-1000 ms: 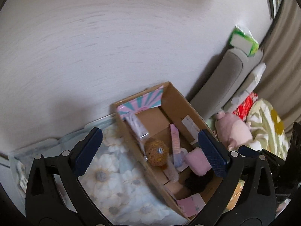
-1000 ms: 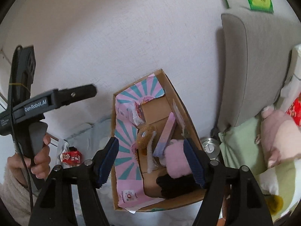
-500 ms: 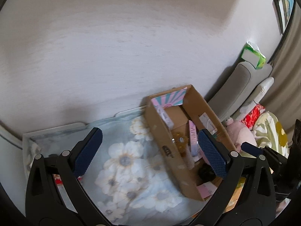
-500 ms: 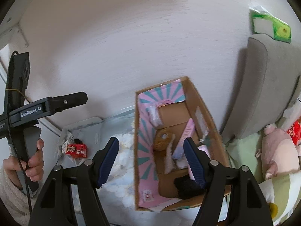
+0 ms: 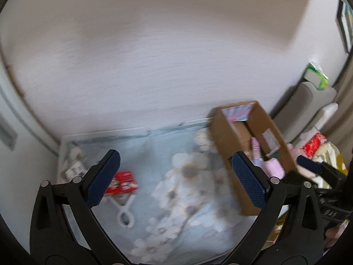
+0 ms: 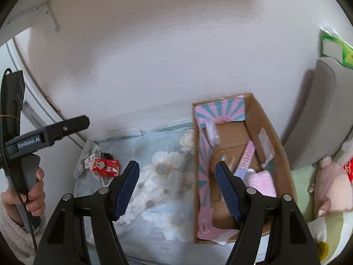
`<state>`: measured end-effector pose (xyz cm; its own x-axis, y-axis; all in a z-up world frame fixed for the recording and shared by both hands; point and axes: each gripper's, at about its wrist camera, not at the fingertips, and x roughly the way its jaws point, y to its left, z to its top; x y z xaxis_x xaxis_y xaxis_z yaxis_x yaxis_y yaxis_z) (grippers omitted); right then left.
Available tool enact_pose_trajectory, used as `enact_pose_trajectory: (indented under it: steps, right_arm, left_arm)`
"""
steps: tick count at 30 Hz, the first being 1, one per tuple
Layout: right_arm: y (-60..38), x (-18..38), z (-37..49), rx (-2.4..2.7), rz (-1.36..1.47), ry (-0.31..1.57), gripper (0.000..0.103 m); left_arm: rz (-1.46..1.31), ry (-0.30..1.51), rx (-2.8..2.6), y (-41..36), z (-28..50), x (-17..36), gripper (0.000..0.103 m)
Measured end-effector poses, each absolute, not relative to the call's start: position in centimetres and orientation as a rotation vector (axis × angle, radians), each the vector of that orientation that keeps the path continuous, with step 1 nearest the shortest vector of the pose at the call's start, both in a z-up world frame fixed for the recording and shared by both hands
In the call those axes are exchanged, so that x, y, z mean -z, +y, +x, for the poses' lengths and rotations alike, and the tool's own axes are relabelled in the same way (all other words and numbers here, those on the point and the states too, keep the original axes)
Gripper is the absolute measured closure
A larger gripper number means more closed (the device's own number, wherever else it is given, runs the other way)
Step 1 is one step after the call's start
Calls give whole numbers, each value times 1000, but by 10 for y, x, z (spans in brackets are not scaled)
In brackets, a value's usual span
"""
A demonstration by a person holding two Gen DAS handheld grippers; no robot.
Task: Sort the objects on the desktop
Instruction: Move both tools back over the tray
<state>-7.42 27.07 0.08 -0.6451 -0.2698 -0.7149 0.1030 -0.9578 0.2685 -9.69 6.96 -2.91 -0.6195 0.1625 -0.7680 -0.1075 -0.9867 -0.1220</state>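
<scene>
Now both grippers empty, jaws wide apart, over the floral mat.

We've got the left gripper [image 5: 175, 180] w/ the red snack box [image 5: 121, 182] just behind its left pad; a white looped item [image 5: 125, 212] lies just below that, too blurred to name. Right gripper [image 6: 177, 184] hangs betw. the red box, off to its left, and the cardboard box [image 6: 270, 132] on its right, already holding sorted bits. Red box looks light, stiff, thin card: we'd pinch across the short sides, gently, so it doesn't crush or skid on the soft mat [image 6: 163, 154].
</scene>
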Motion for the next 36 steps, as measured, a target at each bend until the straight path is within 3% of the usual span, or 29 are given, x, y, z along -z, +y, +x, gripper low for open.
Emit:
enact_pose_trajectory:
  steps: [12,22,31,36]
  right_arm:
    - [200,-8,-97,2595,1165,-135,35]
    - [119,14,-104,2508,1005,291,35]
    - [65,68,-138,2210,1229,343,34]
    - [52,96,-151,2141,1296,339,34]
  left_arm:
    - [-1421,-154,-2945,-50,-63,34,2]
    - [-1597,-252,-2813,-79,-40,100,2]
    - [-1736,-405,-2723,-97,-32,155,2]
    - [-1789,-387,-2623,-76,-29,190,2]
